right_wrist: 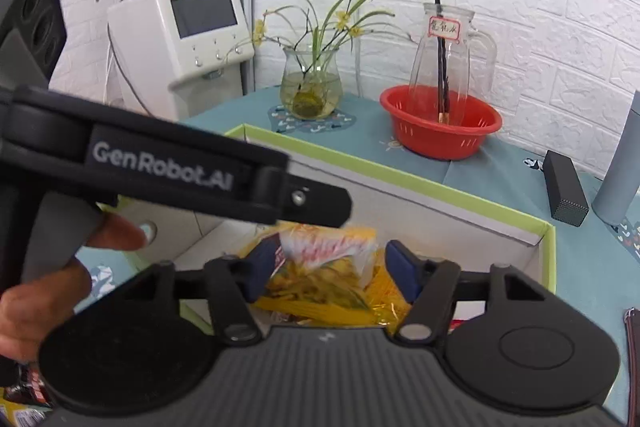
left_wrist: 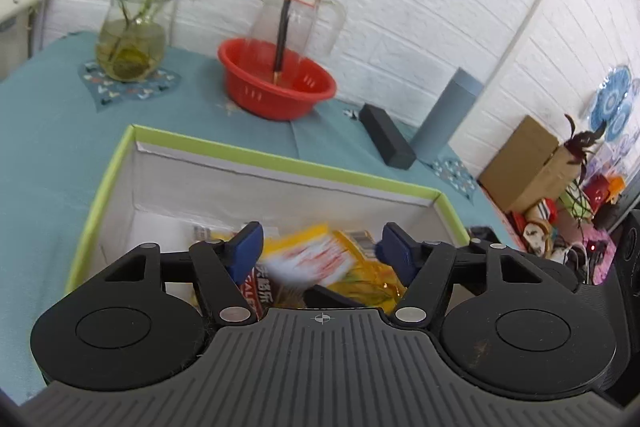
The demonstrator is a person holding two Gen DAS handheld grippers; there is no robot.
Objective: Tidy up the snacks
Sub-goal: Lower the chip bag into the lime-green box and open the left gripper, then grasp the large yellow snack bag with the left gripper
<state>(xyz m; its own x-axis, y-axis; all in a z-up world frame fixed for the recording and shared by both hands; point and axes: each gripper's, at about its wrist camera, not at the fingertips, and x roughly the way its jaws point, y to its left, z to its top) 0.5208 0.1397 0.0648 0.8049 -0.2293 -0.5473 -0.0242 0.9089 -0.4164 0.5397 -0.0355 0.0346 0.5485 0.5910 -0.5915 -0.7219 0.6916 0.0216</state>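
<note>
- While both sets of jaws stand wide apart above the box, neither grips anything: the left gripper (left_wrist: 318,247) and the right gripper (right_wrist: 330,267) each frame the yellow snack packet (right_wrist: 320,283) lying loose below.
- That packet is blurred in the left wrist view, resting on other snack packs (left_wrist: 256,297) on the box floor.
- Around them, the green-rimmed box (left_wrist: 256,157) has white inner walls, with bare floor toward its far wall.
- Beyond the far rim, a strip of teal tabletop (left_wrist: 48,131) separates the box from the red basket (left_wrist: 280,83), glass vase (left_wrist: 130,47) and black case (left_wrist: 386,137).
</note>
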